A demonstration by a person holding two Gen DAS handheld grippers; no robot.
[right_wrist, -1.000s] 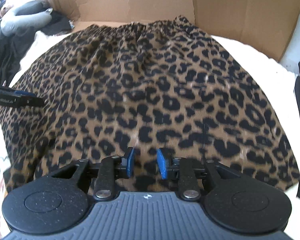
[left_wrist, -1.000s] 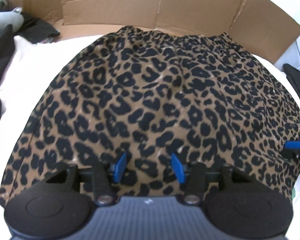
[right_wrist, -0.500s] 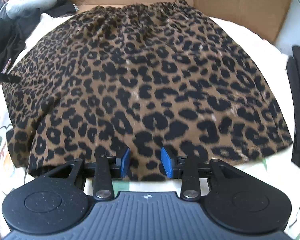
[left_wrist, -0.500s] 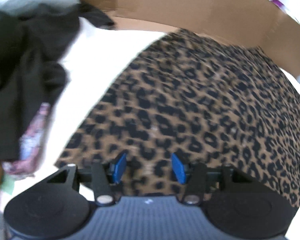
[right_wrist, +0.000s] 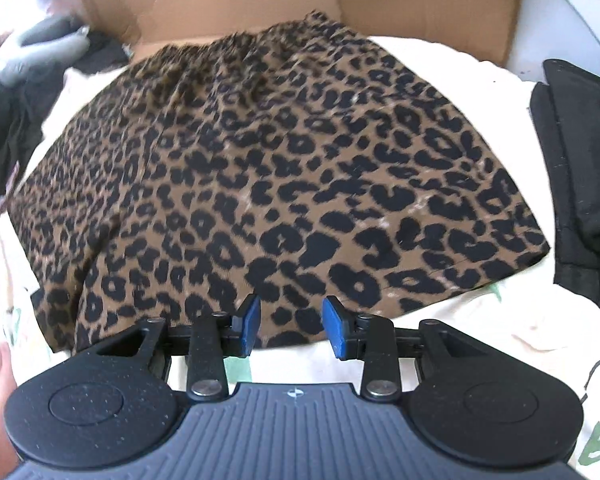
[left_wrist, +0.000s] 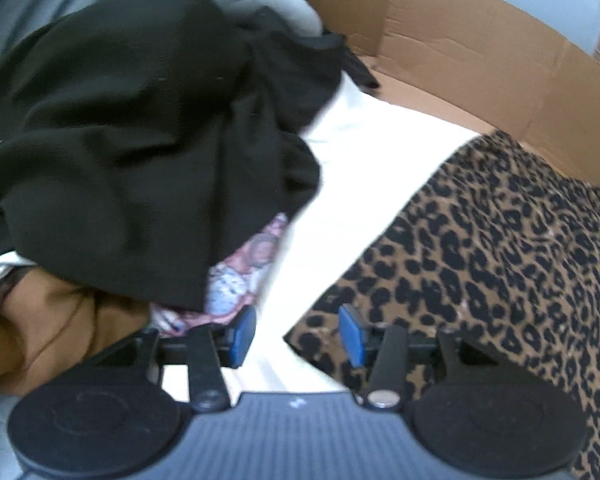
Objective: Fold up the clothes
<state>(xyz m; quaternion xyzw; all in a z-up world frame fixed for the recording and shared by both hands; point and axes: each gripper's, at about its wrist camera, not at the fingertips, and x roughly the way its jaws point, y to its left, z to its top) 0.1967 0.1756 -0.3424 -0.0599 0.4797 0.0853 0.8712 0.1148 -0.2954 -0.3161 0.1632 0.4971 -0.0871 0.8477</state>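
Leopard-print skirt (right_wrist: 260,184) lies flat — no readable writing; right gripper (right_wrist: 288,326) part-open, empty — left gripper (left_wrist: 298,334) closing, empty.

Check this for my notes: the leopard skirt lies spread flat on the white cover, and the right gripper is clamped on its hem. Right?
Not quite. The right gripper is open above the hem, gripping nothing, as the right wrist view shows. The skirt does lie spread flat on the white cover.

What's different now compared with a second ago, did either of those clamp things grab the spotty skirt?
The left gripper swung leftward off the leopard-print skirt to its left hem corner, beside the black garment; its jaws are closing with nothing between them. The right gripper backed toward the near hem and opened slightly. Neither took hold. The skirt stayed flat on the white sheet.
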